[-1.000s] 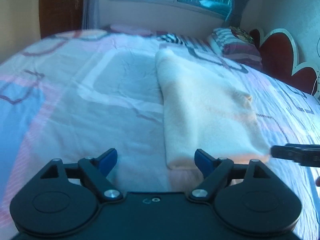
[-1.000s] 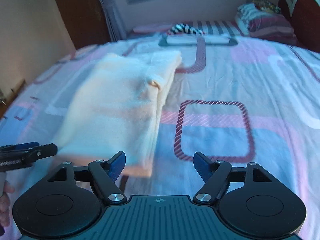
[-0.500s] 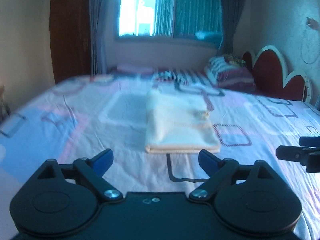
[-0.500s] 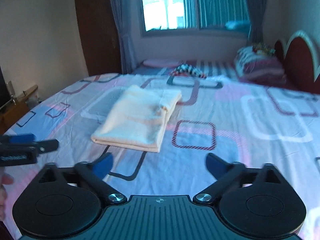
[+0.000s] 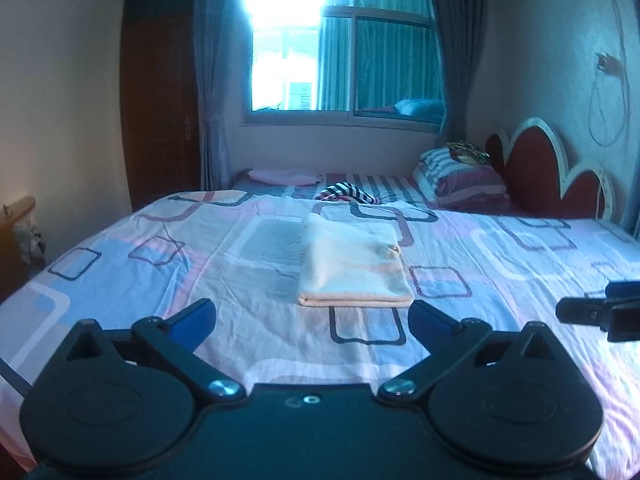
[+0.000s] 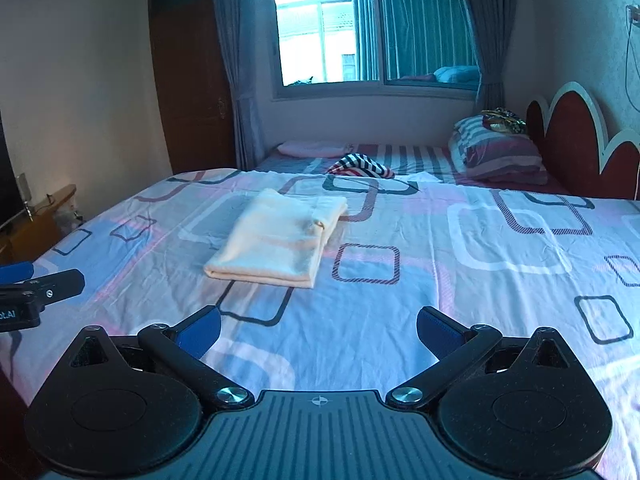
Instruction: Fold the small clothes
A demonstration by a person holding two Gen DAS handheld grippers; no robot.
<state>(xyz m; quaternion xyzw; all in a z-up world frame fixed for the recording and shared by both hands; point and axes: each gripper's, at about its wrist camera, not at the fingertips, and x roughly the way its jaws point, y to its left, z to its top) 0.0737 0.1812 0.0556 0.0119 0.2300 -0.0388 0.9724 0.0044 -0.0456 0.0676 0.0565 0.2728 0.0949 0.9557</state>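
A cream garment [image 5: 352,268] lies folded into a neat rectangle on the patterned bedsheet [image 5: 160,280]; it also shows in the right wrist view [image 6: 280,240]. My left gripper [image 5: 312,320] is open and empty, held back from the garment's near edge. My right gripper [image 6: 318,330] is open and empty, back and to the right of the garment. Each gripper shows at the edge of the other's view: the right gripper [image 5: 600,310] and the left gripper [image 6: 36,290].
A striped cloth [image 5: 348,194], a pink folded item [image 5: 284,176] and stacked pillows [image 5: 460,180] lie at the far end of the bed. A red headboard [image 5: 548,176] stands at right. A wooden stand [image 6: 44,216] is left of the bed.
Both grippers have pulled back and up from the folded garment, which now lies farther away and alone on the bed. Both stay open.
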